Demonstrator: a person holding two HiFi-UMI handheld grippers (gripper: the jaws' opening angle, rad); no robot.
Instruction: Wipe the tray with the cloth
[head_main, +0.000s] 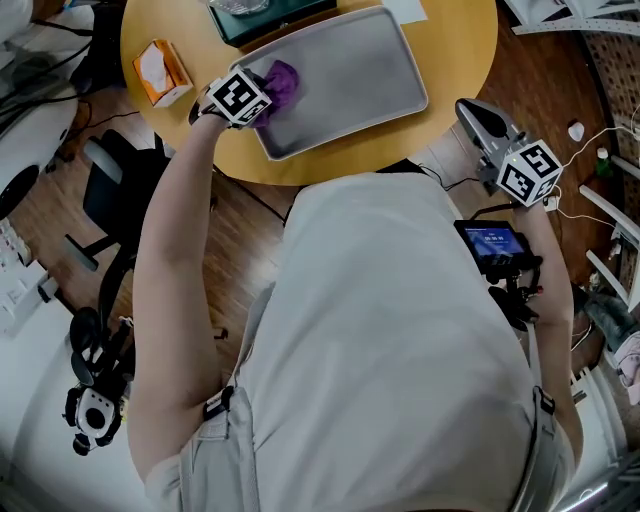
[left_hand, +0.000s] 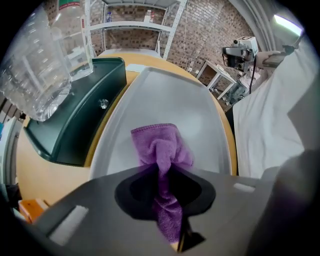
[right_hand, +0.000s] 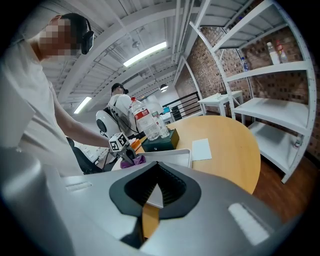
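On the round wooden table (head_main: 450, 60) lies a grey metal tray (head_main: 350, 70). A purple cloth (head_main: 280, 85) rests on the tray's near left end. My left gripper (head_main: 262, 98) is shut on that cloth. In the left gripper view the cloth (left_hand: 160, 150) is pinched between the jaws of the left gripper (left_hand: 161, 171), and its front part spreads on the tray (left_hand: 170, 95). My right gripper (head_main: 468, 108) hangs off the table's right edge, beside the person's body, away from the tray. In the right gripper view the right gripper (right_hand: 158, 167) has its jaws together with nothing between them.
An orange tissue box (head_main: 160, 72) stands left of the tray, and a dark green box (left_hand: 75, 120) with clear plastic bottles (left_hand: 35, 65) sits behind it. A white paper (right_hand: 202, 148) lies on the table's far side. Metal shelves (right_hand: 260, 105) stand by the brick wall.
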